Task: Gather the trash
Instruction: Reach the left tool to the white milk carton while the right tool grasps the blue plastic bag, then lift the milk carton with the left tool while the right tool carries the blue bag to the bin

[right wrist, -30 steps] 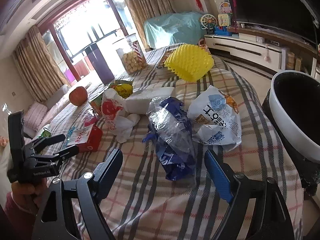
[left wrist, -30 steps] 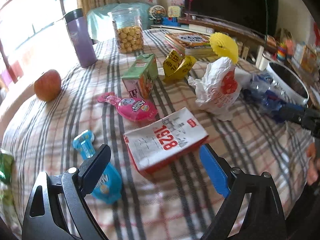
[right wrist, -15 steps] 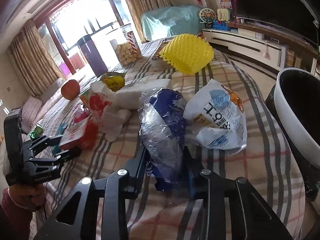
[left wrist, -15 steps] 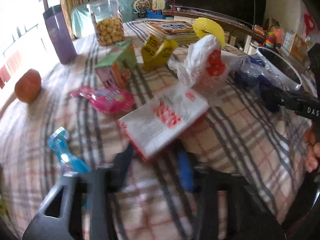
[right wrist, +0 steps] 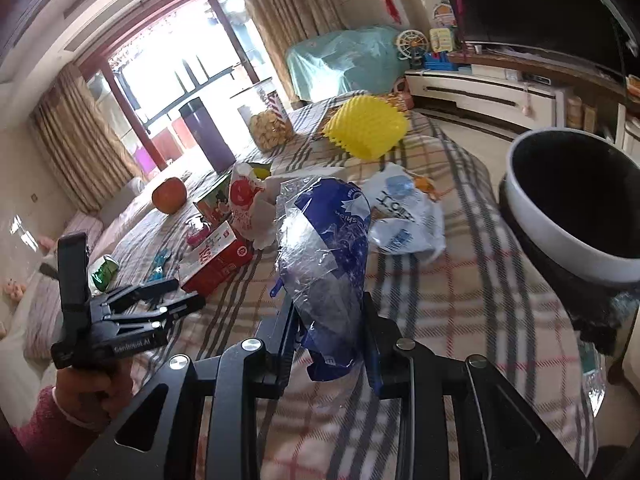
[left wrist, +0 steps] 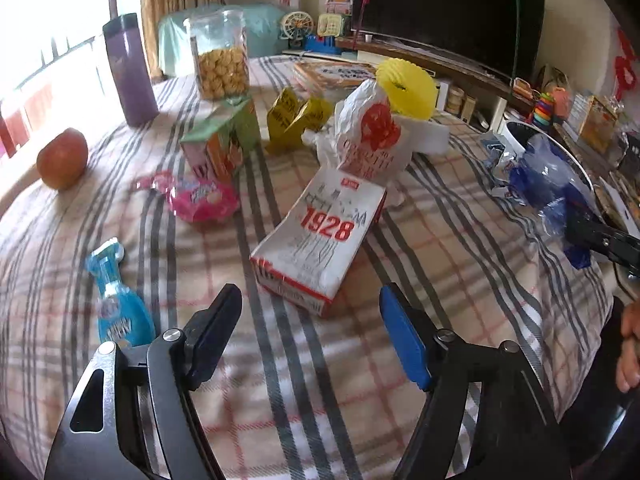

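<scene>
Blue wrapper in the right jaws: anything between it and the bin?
Nothing visible. The right gripper holds the blue wrapper above the tablecloth; the bin stands off the table edge, mouth open. The white bag lies farther back, outside that line.

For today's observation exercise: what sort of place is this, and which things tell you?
Most likely a home living room: a large television on a low cabinet, curtains at a big window, and a cloth-covered table strewn with snack wrappers.

Your plaid-clothed table [left wrist: 460,240] holds a "1928" box [left wrist: 324,236], pink packet [left wrist: 200,198], blue packet [left wrist: 120,312], apple [left wrist: 62,158] and purple tumbler [left wrist: 130,70].
</scene>
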{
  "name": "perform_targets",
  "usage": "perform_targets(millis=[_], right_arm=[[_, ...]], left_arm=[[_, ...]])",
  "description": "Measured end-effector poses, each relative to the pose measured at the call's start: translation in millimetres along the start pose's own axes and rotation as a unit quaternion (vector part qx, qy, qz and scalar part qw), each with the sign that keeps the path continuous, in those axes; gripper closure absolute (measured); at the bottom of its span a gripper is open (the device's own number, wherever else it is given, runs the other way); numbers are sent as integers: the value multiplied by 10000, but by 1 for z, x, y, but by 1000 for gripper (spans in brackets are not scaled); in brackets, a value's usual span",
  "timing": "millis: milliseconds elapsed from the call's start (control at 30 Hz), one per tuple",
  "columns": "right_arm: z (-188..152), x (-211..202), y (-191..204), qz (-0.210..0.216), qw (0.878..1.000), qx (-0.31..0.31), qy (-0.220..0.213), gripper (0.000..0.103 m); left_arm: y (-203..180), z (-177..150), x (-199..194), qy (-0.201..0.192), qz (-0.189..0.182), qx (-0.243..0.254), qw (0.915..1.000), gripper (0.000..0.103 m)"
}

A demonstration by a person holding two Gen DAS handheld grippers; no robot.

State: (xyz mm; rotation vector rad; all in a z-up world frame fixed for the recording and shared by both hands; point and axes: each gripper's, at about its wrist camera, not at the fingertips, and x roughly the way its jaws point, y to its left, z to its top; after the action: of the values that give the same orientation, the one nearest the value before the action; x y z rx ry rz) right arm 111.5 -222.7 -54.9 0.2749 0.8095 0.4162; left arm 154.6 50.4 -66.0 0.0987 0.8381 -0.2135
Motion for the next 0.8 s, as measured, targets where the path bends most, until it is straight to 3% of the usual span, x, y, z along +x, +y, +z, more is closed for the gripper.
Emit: perform_targets(millis=[233,267,300,533,800], right_arm=[[-5,-6,-3,-44,9999,130,-21,74],[-6,-7,-3,-41,9999,140,-25,74],[-6,-8,-3,-40,9999,145,-33,74],[-6,-20,-8,-70,9996,204,-175,74],[-10,-38,-23,-172,9989,340,-291,74]], left_arm=[[2,16,26,44,111,63,9999,27],[2,15,26,47,59,66,9999,42],[2,15,28,90,-2,77,9999,48],[-12,5,4,-123,-194,-52,9997,50],[-55,2,-26,-369,-763,-32,9964,50]])
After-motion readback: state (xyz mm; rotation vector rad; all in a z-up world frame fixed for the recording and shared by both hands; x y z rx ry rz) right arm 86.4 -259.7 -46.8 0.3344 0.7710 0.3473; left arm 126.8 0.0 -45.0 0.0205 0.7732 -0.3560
